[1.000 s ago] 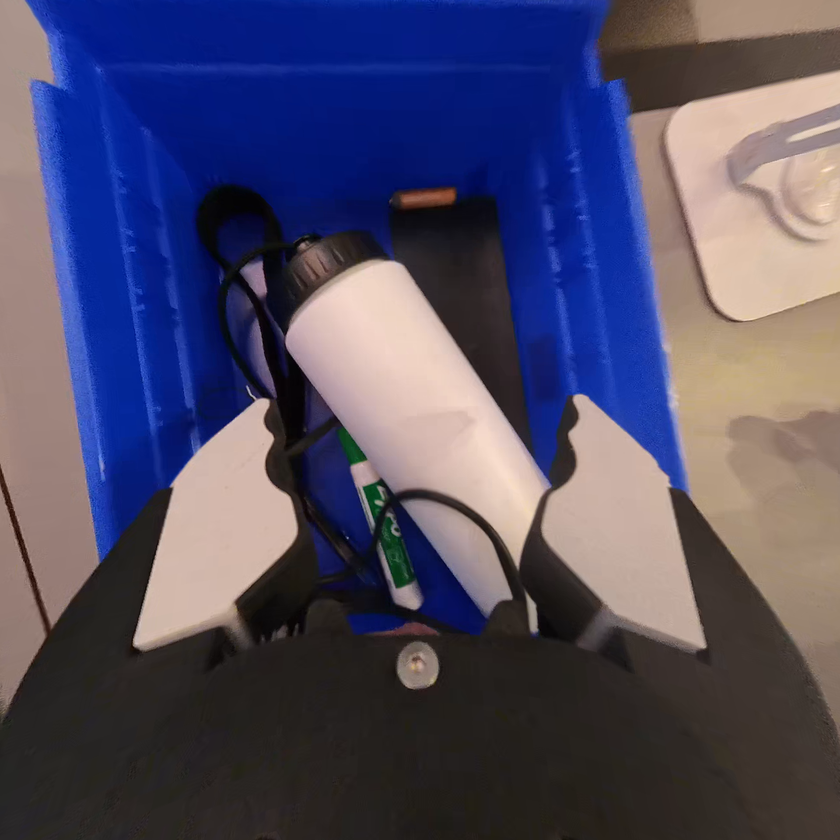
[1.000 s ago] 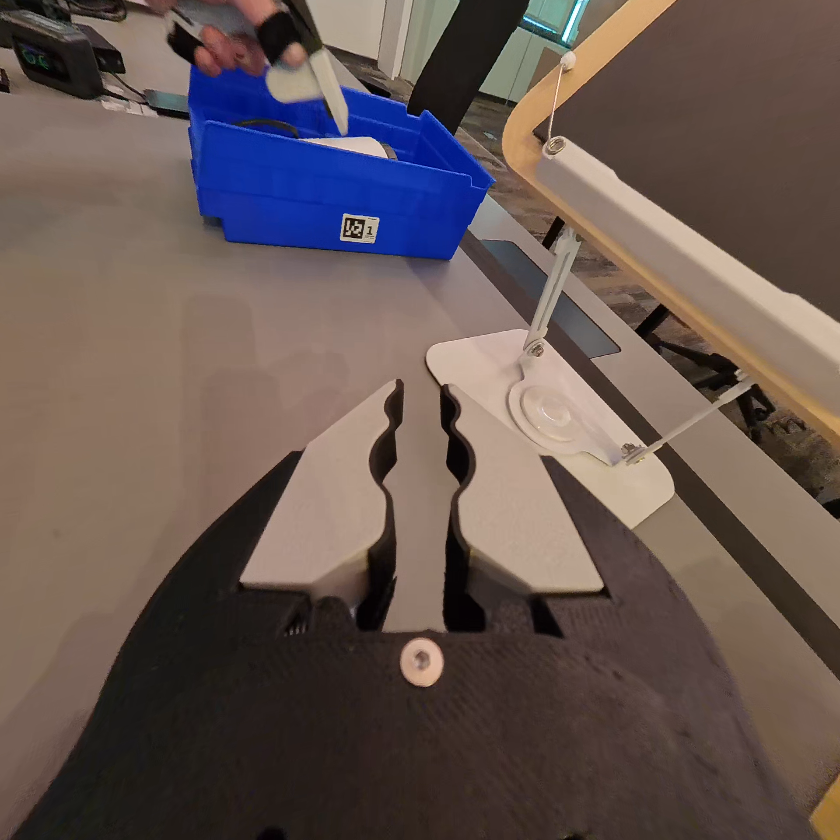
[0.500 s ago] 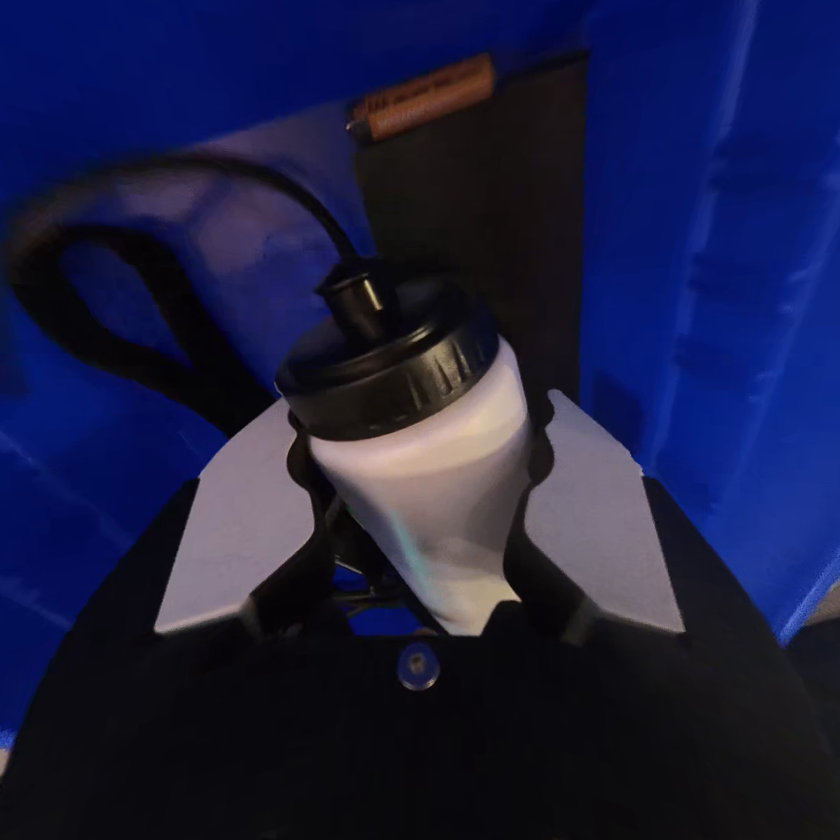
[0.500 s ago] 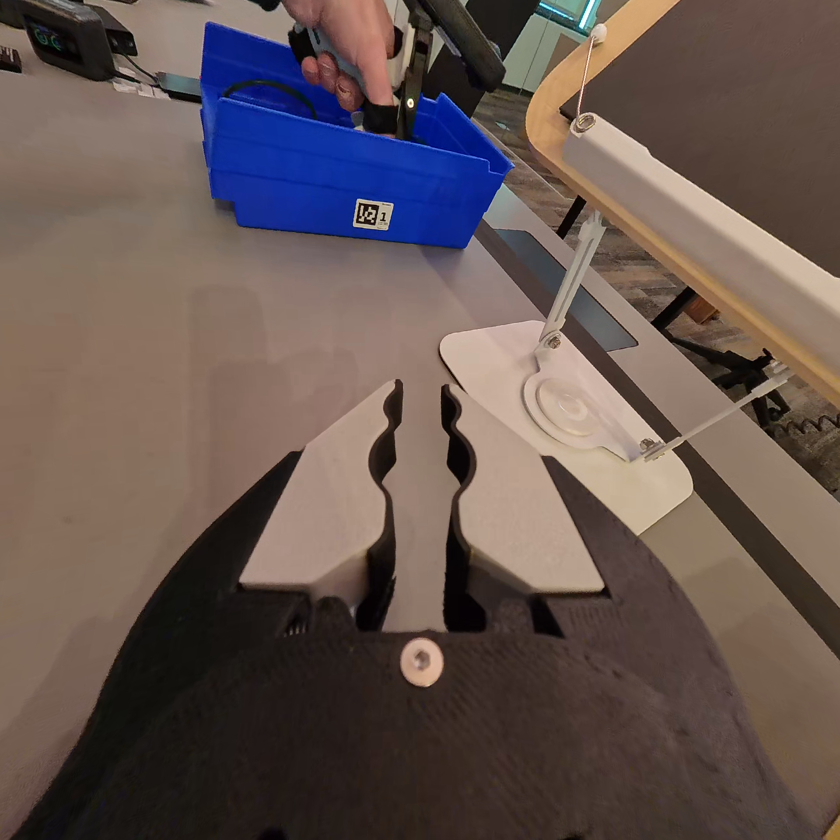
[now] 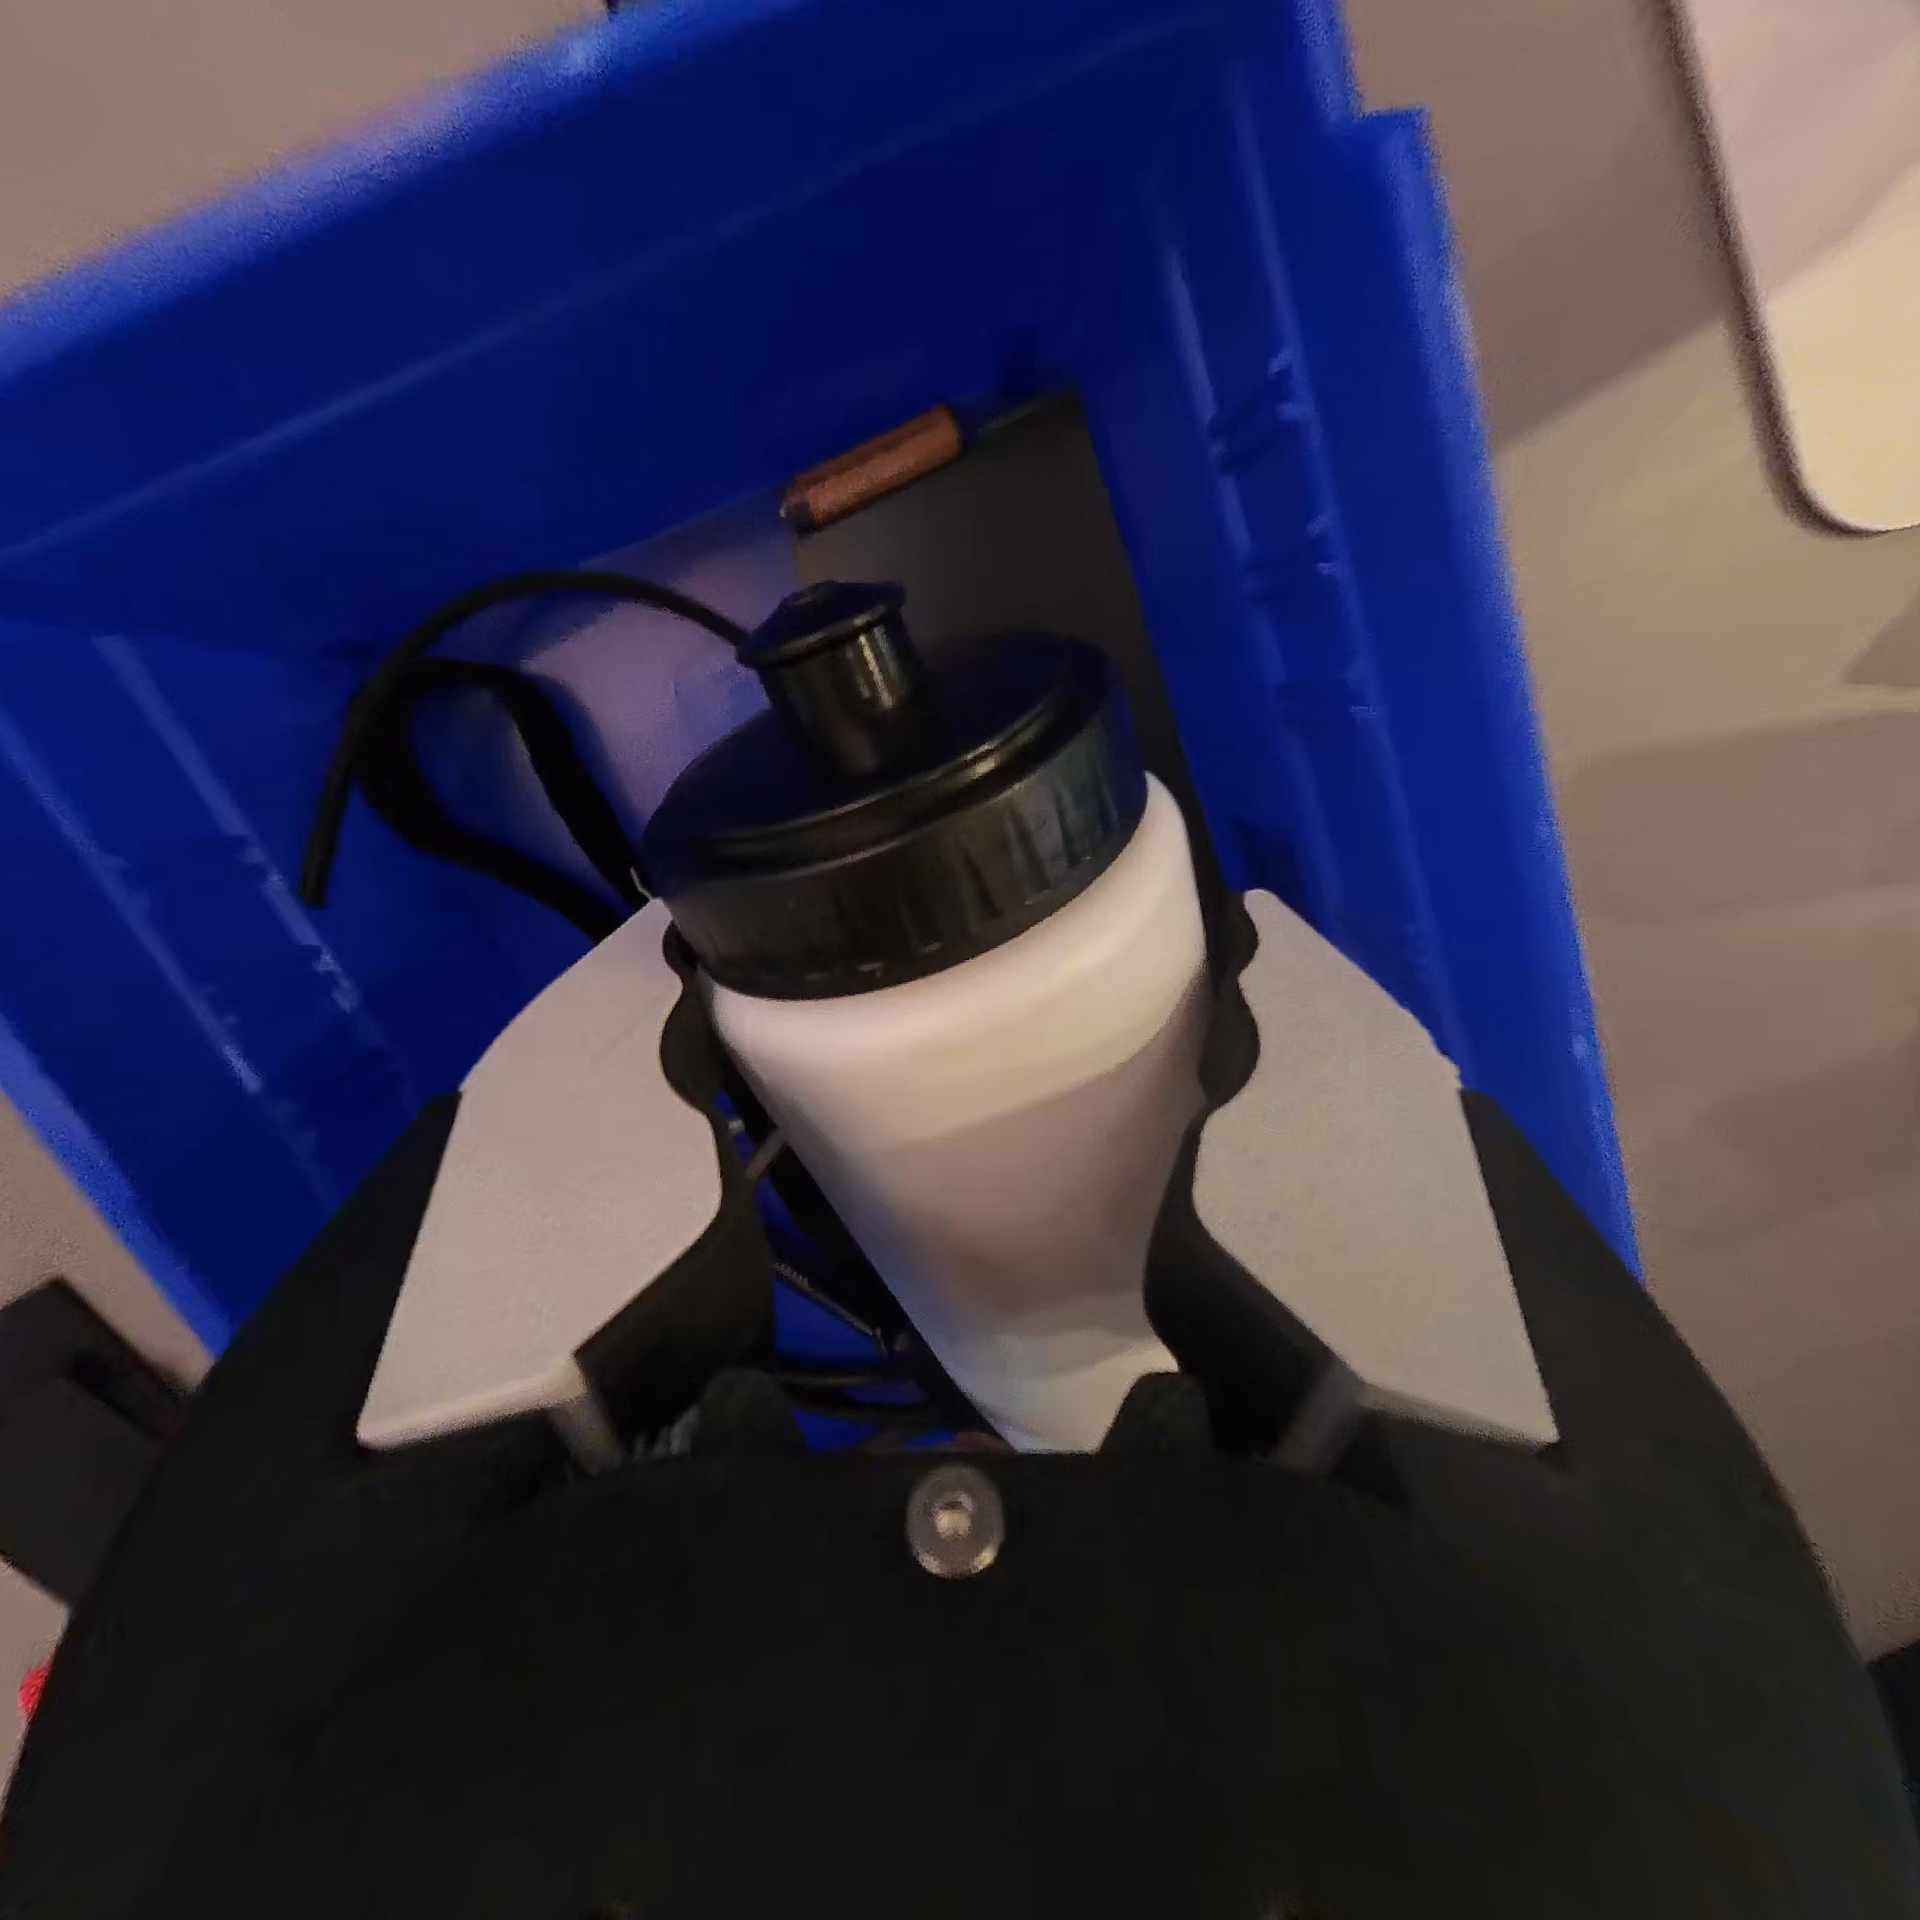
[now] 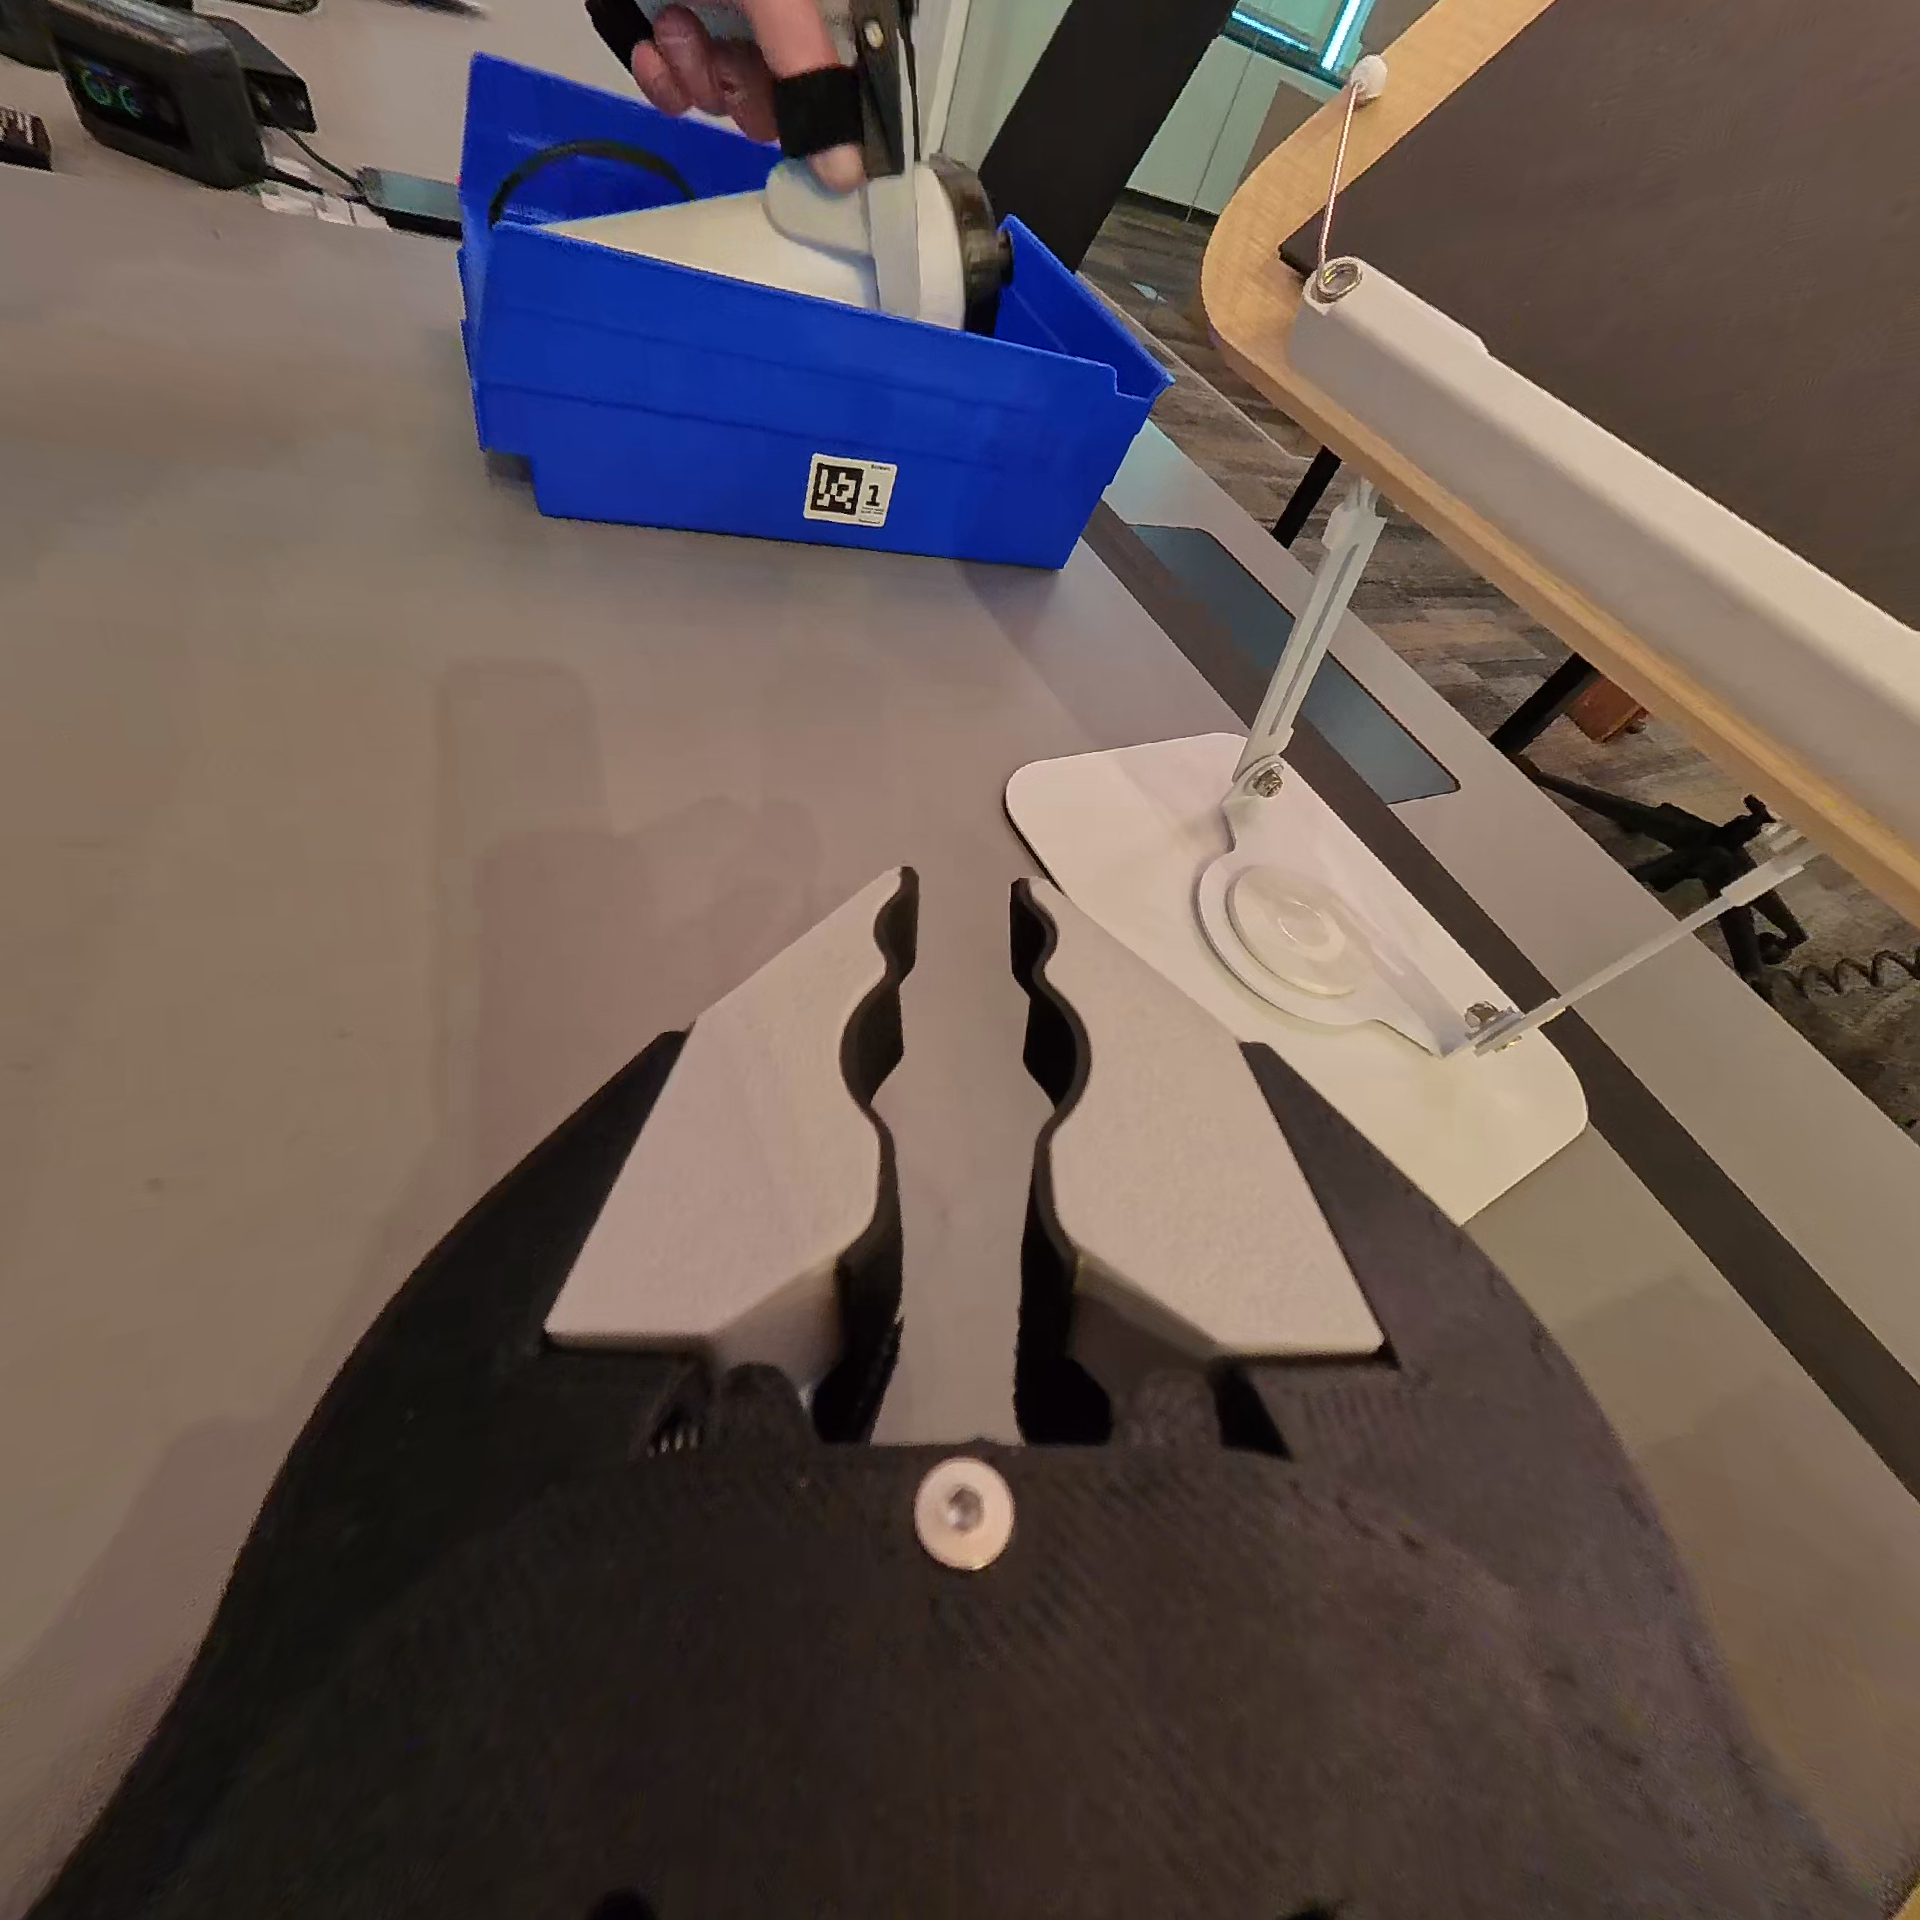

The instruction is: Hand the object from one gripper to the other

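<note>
A white bottle (image 5: 966,1091) with a black screw cap and spout sits between the fingers of my left gripper (image 5: 956,930), which is shut on it just below the cap. The bottle is tilted, cap end raised over the blue bin (image 5: 312,416). In the right wrist view the left gripper (image 6: 883,239), held by a hand (image 6: 727,73), grips the bottle (image 6: 727,244) at the bin's (image 6: 727,416) right end. My right gripper (image 6: 963,894) hovers low over the grey table, far from the bin. It is empty, its jaws a narrow gap apart.
A black cable (image 5: 436,707) and a black flat item with a brown tab (image 5: 1039,520) lie in the bin. A white stand base (image 6: 1299,935) sits right of my right gripper. A wood-edged board (image 6: 1558,364) overhangs at right. A black device (image 6: 156,94) stands far left. The grippers' ends are close to 40 cm from one another.
My left gripper went down into the bin, shut on the white bottle near its cap and lifted that end. The right gripper kept its narrow gap and drifted slightly.
</note>
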{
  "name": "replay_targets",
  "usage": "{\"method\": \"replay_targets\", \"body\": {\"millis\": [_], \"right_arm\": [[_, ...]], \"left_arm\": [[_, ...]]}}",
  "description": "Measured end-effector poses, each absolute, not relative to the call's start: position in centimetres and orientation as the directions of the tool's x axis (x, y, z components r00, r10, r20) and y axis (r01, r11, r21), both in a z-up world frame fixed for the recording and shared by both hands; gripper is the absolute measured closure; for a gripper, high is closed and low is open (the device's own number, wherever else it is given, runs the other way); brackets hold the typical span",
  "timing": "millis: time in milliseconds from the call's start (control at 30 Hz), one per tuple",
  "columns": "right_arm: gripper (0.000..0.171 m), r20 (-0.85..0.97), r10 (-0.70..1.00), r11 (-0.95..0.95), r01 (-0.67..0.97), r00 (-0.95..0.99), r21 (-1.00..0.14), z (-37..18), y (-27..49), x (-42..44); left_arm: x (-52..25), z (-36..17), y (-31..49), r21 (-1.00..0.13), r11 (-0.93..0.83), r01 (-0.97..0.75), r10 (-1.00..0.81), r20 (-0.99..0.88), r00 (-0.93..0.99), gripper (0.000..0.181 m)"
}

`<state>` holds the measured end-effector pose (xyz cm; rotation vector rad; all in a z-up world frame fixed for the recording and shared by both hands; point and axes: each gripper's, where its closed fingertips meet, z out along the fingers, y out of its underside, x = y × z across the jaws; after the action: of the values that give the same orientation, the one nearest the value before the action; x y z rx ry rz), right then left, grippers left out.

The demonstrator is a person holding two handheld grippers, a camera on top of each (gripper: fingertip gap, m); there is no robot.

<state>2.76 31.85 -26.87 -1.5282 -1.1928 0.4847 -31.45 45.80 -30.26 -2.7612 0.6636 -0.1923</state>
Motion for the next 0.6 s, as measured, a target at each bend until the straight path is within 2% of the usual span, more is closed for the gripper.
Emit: {"method": "replay_targets", "body": {"millis": [167, 367, 600], "right_arm": [[0.154, 0.279, 0.868, 0.093, 0.418, 0.410, -0.904, -26.7, 31.7, 2.4], [0.146, 0.257, 0.880, 0.102, 0.370, 0.400, -0.923, -25.4, 31.4, 1.3], [0.117, 0.097, 0.941, 0.019, 0.236, 0.323, -0.972, -23.4, 30.1, -2.7]], "left_arm": [[-32.1, -26.6, 45.7, -0.523, -0.761, -0.385, -0.469, 0.033, 0.883, 0.089], [-33.0, -22.2, 44.9, -0.700, -0.637, -0.324, -0.431, -0.025, 0.902, 0.089], [-31.3, -14.5, 43.7, -0.889, -0.399, -0.226, -0.439, -0.031, 0.898, 0.090]]}}
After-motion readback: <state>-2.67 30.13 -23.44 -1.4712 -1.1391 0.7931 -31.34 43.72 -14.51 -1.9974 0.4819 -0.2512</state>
